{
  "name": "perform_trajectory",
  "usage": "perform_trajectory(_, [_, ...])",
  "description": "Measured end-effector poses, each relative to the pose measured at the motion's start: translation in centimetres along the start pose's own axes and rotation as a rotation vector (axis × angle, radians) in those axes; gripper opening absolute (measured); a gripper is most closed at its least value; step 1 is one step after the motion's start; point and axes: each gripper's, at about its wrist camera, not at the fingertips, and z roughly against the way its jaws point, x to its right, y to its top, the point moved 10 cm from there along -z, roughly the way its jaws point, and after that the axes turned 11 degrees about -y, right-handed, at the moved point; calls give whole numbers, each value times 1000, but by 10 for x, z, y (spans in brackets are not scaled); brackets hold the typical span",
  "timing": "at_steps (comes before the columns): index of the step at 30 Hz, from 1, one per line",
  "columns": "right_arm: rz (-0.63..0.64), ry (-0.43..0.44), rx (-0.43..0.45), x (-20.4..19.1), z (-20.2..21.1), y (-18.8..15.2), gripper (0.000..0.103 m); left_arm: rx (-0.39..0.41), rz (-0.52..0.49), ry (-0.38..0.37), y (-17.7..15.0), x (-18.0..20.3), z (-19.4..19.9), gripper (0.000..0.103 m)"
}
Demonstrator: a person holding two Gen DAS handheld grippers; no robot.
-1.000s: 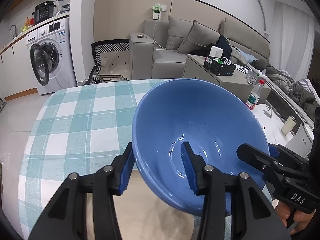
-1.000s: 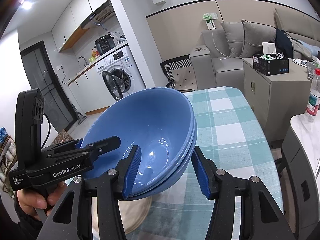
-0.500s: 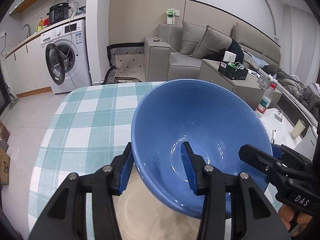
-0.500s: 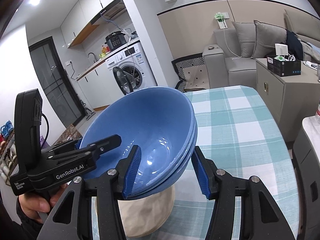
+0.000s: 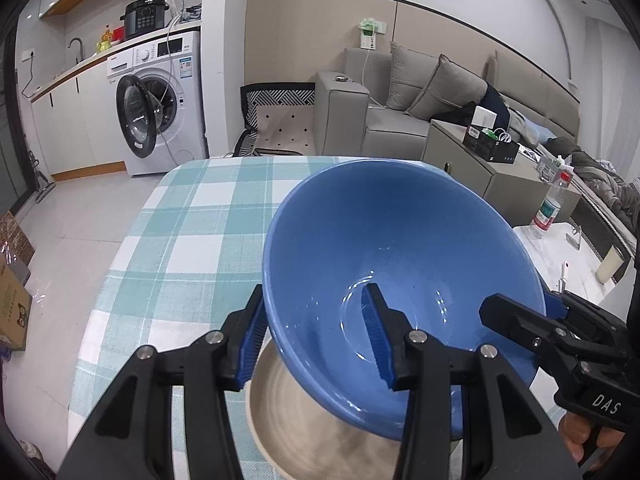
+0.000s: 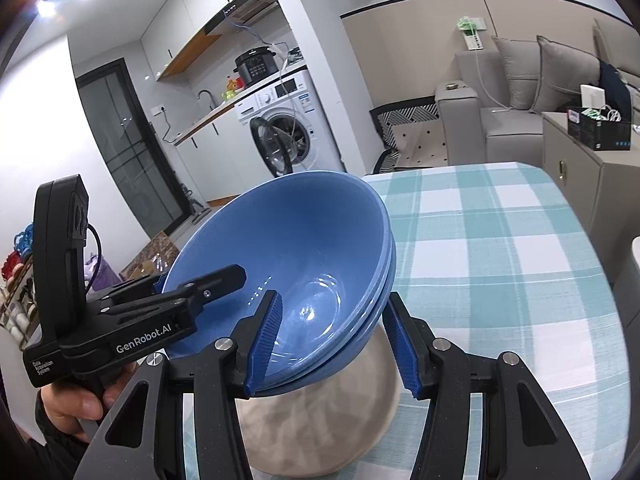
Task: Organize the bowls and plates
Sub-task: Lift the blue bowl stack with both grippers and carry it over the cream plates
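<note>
The left gripper is clamped on the near-left rim of the blue bowls: one ribbed blue pad lies against the outer wall, the other against the inner wall. The right gripper grips the opposite rim in the same manner, one pad inside, one pad outside. Both hands share the load; neither is nearer to the target than the other.

The blue bowls form a nested stack; the right wrist view shows doubled rim lines, at least two bowls. The stack is held clear of the table, tilted, with its opening facing away from the person.

Reference landmark: the beige dish. It rests on the table directly below the stack, at the near edge. In the left wrist view its rim and hollow show under the stack's base. The gap between base and dish cannot be judged. The coming move is judged to be a descent with levelling, so that the stack seats in the dish.

Materials: bowls glossy, smooth, deep, round, likely ceramic or melamine. Dish matte, speckled, stoneware-like. Pads ridged.

Beyond the dish, the tablecloth extends away, teal-and-white check, woven, bare.
</note>
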Motion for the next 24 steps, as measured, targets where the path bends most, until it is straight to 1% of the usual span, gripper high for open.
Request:
perform_trajectory(14, [34, 7, -43, -16, -16, -17, 53, -53, 29, 18, -24, -20, -10, 45])
perform_trajectory(24, [38, 8, -76, -14, -25, -23, 53, -95, 45, 4, -39, -24, -17, 45])
